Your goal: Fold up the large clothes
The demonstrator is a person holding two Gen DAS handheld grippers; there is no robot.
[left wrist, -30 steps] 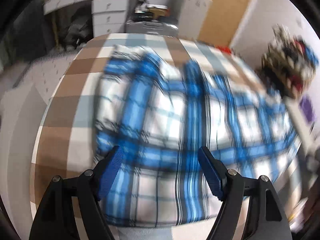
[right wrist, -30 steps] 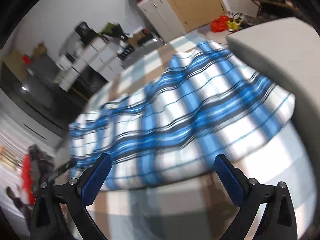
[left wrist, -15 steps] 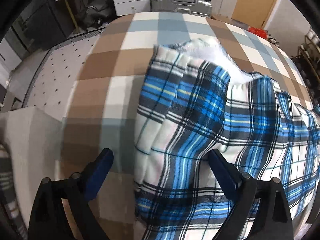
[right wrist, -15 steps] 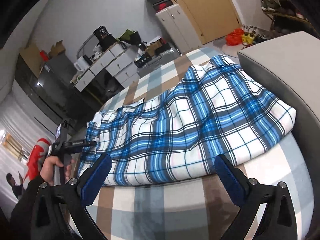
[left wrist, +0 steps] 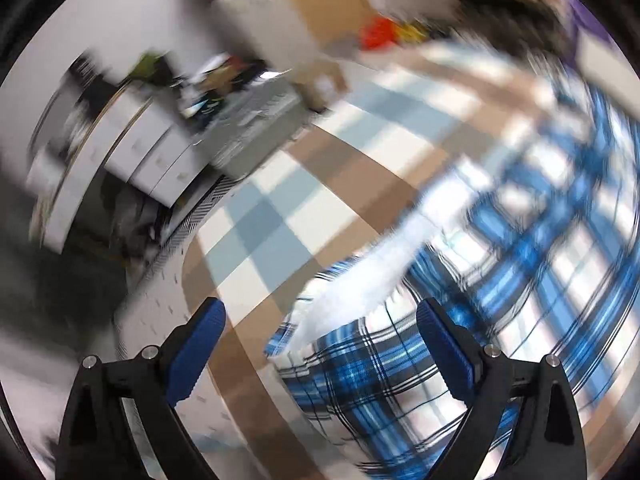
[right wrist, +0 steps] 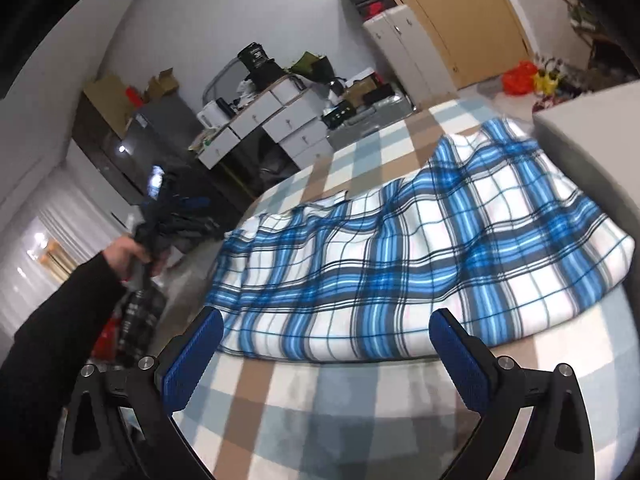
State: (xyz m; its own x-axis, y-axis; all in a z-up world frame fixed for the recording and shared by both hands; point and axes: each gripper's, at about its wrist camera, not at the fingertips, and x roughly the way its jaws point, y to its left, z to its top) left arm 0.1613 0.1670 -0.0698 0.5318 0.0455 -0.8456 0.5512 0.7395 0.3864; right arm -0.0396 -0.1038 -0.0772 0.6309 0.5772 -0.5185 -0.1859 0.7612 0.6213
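Right wrist view, bed: a bed with a checked cover [right wrist: 360,412] in beige, pale blue and white fills the lower part; a grey upholstered edge [right wrist: 596,136] rises at the right.
Left wrist view, bed cover: the same checked cover [left wrist: 280,208] is seen, much blurred, and it runs out to a rounded edge at the left.
Plaid garment, right wrist view: a large blue, white and black plaid garment [right wrist: 420,256] lies spread on the cover, wrinkled, its right side close to the grey edge.
Plaid garment, left wrist view: the garment [left wrist: 520,248] covers the right half; a white inner side [left wrist: 372,276] shows where the cloth is turned over.
Furniture: white drawer units [right wrist: 280,120] stand beyond the bed, with a wooden door [right wrist: 472,20] further right.
Sleeve and hand: a dark sleeve [right wrist: 60,320] reaches in from the left and the hand [right wrist: 128,256] holds the handle of the other tool.
Left gripper: the left gripper [left wrist: 320,348] has its blue pads wide apart above the garment's corner; the pads do not press on the cloth.
Right gripper: the right gripper [right wrist: 324,356] also stands wide open, hanging over the near border of the garment and the bare cover, holding nothing.
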